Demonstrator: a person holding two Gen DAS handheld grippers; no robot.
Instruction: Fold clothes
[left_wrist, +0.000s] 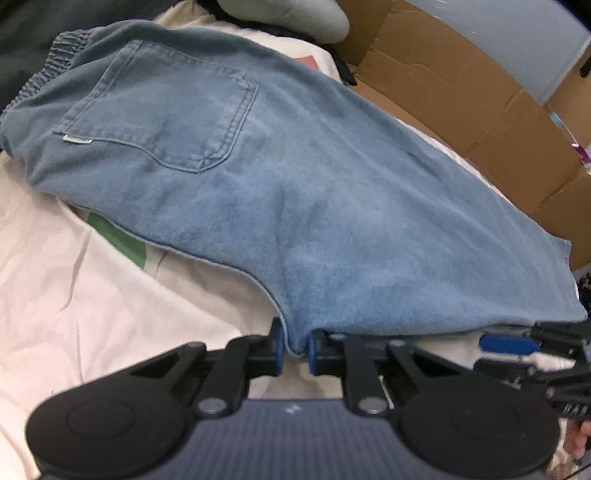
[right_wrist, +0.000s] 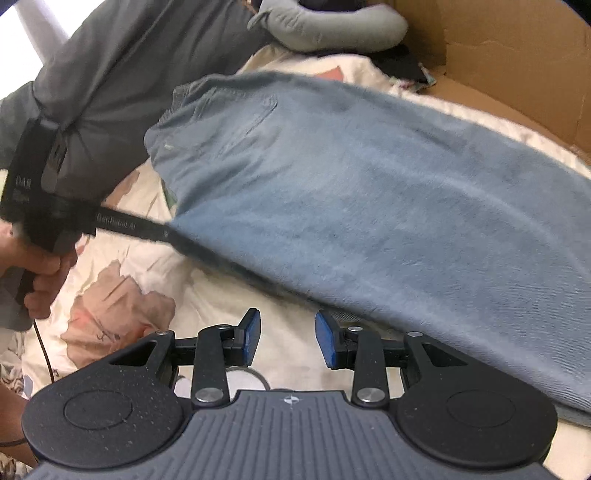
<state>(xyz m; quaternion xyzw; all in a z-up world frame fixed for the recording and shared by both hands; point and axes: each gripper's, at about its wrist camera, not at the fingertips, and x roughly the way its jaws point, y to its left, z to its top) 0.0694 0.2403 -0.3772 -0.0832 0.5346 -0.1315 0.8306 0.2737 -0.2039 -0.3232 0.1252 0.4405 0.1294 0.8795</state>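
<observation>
The soft, fairly heavy denim shorts (left_wrist: 280, 192) lie on the bed (left_wrist: 74, 295), hem at 6 o'clock pinched in the left gripper (left_wrist: 294, 346), while the right gripper (right_wrist: 288, 338), fingers apart, apparently holds nothing beside the limp hem edge.

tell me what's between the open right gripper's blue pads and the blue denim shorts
In the right wrist view, only bare cream patterned bedsheet lies between the right gripper and the blue denim shorts.

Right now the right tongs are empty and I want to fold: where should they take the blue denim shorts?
Probably the free hem corner of the blue denim shorts, approached from the near side; the left tongs already pinch the other.
</observation>
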